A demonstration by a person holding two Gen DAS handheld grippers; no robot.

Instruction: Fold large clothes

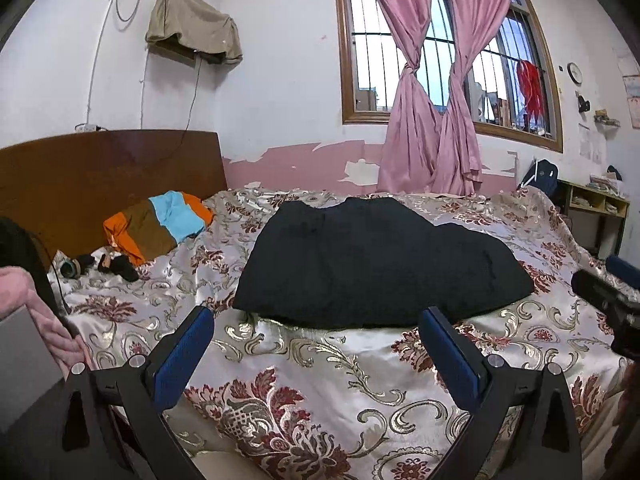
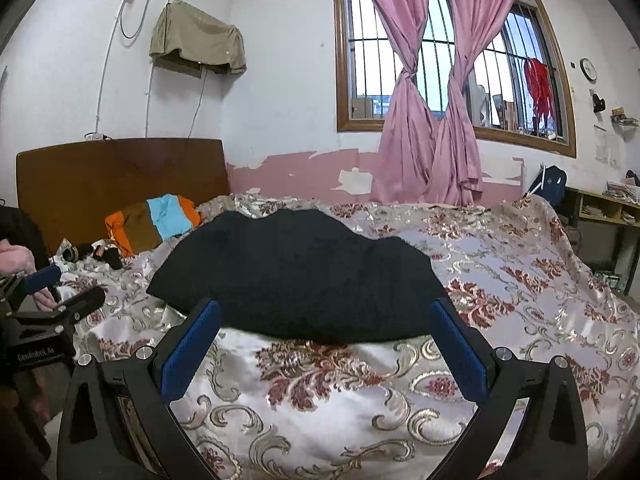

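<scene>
A black garment (image 1: 376, 264) lies in a low, rumpled heap near the middle of a bed (image 1: 328, 392) covered in glossy floral satin, well apart from the striped orange, brown and blue cloth (image 1: 160, 226) by the wooden headboard (image 1: 108, 176). To this onlooker it reads as soft, thick and limp, likely to sag and slide on the slick cover, so a pinch at the near hem or an outer corner looks the safest hold, one corner for each side. The left gripper (image 1: 318, 340) hovers just short of the near edge, jaws spread wide and holding nothing; the right gripper (image 2: 326, 334) does likewise, wide open and empty, its fingers framing the hem. The left wrist view alone catches a pink fleecy cloth (image 1: 36, 312) at its left margin and the other tool's dark tip at far right. The right wrist view alone shows the person's hand (image 2: 16, 258) on the left tool, and more of the bed's bare right side towards the shelf (image 2: 604, 208).
</scene>
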